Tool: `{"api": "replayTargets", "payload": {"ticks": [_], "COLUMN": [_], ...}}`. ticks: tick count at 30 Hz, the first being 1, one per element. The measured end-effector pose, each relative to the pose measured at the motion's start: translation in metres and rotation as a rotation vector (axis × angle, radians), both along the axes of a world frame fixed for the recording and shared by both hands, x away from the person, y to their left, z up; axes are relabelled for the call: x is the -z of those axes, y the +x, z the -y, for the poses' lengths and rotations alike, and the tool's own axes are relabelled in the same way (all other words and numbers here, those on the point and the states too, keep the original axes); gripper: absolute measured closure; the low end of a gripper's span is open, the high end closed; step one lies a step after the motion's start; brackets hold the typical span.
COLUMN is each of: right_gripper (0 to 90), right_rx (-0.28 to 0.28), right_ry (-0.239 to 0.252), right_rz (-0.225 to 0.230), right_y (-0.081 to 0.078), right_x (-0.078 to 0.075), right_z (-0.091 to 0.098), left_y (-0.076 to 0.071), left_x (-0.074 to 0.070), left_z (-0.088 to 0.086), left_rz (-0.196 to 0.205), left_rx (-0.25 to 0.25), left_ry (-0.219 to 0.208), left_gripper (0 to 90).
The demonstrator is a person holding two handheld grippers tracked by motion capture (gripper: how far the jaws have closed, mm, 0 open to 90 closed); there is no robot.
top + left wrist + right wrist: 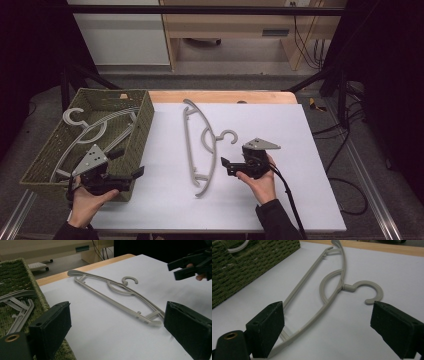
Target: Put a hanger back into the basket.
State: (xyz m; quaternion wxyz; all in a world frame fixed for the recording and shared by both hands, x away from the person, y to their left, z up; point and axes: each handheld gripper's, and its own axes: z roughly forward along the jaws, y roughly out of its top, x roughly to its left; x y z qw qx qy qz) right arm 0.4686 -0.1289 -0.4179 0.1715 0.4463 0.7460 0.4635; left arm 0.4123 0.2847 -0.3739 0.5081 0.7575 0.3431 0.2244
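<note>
One grey hanger (200, 145) lies flat on the white worktop (280, 200), just right of the woven basket (142, 130). Both tongs, left (139, 172) and right (224, 164), gape empty. It looks light, stiff and slick; grip its thin bar.

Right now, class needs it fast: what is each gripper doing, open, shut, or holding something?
Left gripper: open, holding nothing, beside the green woven basket.
Right gripper: open, holding nothing, near the grey plastic hanger.

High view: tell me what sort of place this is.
Probably a lab or workshop set up for recording, not a home. A white sheet covers the work table, cables trail over the floor on the right, and a plain wooden desk stands behind. Each hand holds a camera-bearing hand-held gripper.
</note>
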Motion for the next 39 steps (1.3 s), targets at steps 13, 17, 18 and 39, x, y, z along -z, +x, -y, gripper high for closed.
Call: {"api": "replayTargets", "payload": {"ticks": [13,17,18,39], "right_gripper": [28.7,36.4,39.3,74.3], "right_rx": [-0.011,-0.010,-0.011,-0.004], "right_ry": [-0.129,-0.167,-0.178,-0.210], "right_rz": [-0.119,-0.139,-0.142,-0.239], "right_y": [0.025,0.026,0.026,0.023], "right_x": [0.047,0.057,0.058,0.047], "right_z": [-0.048,-0.059,-0.061,-0.049], "left_y": [0.000,-0.001,-0.001,-0.002], "left_x": [0.000,-0.001,-0.001,-0.002], "left_z": [0.001,0.001,0.000,-0.002], "left_rz": [-0.002,0.002,0.003,-0.002], "left_rx": [0.011,0.012,0.013,0.002], "left_ry": [-0.002,-0.004,-0.003,-0.004], "left_gripper": [7.0,7.1,7.1,7.6]}}
